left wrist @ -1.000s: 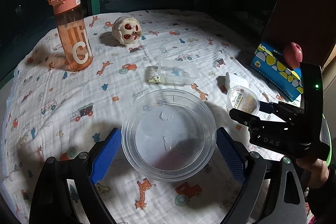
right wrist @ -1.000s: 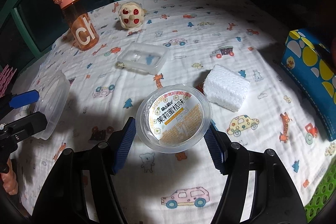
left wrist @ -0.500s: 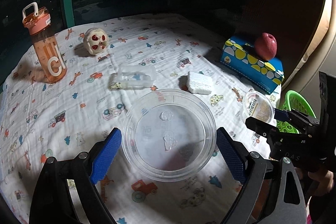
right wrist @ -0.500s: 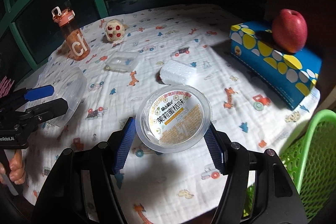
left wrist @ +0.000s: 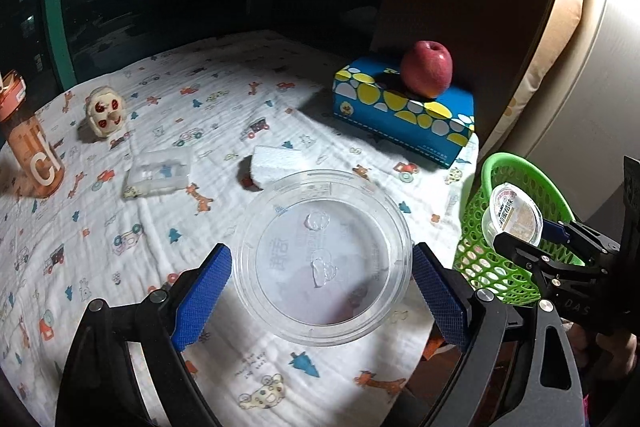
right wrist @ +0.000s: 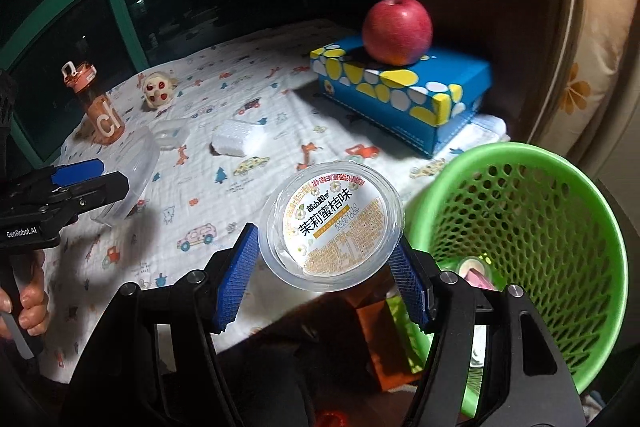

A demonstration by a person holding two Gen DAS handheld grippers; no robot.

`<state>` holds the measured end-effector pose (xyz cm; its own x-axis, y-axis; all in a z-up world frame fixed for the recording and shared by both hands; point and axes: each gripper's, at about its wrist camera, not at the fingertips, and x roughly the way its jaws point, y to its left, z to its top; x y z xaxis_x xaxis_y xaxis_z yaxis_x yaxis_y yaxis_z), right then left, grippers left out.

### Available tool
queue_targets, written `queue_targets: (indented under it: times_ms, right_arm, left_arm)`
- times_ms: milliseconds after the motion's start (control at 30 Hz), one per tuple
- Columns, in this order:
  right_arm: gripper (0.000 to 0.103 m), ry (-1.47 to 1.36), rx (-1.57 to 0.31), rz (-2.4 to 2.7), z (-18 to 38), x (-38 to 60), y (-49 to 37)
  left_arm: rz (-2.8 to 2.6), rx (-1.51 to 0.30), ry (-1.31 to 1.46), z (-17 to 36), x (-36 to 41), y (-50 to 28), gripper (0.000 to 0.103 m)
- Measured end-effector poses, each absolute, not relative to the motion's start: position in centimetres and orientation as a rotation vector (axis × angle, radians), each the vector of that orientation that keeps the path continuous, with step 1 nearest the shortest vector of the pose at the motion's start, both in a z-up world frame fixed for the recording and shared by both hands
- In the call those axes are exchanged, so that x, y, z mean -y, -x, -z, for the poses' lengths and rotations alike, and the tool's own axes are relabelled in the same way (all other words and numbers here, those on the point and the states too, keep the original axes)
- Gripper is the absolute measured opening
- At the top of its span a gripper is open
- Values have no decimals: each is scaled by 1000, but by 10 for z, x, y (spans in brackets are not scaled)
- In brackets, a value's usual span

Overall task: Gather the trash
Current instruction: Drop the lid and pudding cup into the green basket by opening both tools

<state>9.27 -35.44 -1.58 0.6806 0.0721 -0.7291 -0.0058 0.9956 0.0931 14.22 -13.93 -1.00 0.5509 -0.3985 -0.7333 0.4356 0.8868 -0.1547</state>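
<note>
Clear plastic is clamped in both grippers. The round clear lid (left wrist: 324,259) is pinched by its rim between the blue fingers (left wrist: 202,297) of the left gripper (left wrist: 322,291), held above the near right part of the bench (left wrist: 132,255), which is covered by a white cloth printed with cars and giraffes. The labelled jelly cup (right wrist: 332,223) is gripped at its sides by the right gripper (right wrist: 324,267), past the bench's right edge and just beside the rim of the green mesh basket (right wrist: 532,227), not yet over its opening. The basket stands off the bench corner, with a few scraps seen at its bottom. A blue tissue box (left wrist: 404,111) bearing a red apple (left wrist: 426,73) sits close to that same edge, near the basket. Open cloth lies between the lid and a white foam block (left wrist: 276,167), a flat clear tray (left wrist: 158,173), a small toy (left wrist: 104,111) and an orange bottle (left wrist: 30,143) at the far left.
</note>
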Motion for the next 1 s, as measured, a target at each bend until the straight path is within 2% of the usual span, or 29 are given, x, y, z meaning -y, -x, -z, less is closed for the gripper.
queue_targets:
  times_ms: [833, 1000]
  right_arm:
    - [65, -173, -821, 217, 21, 485, -46]
    - [73, -196, -815, 247, 23, 500, -39]
  left_arm:
    - [705, -808, -127, -6, 271, -123, 87]
    - [743, -806, -175, -7, 291, -122, 88]
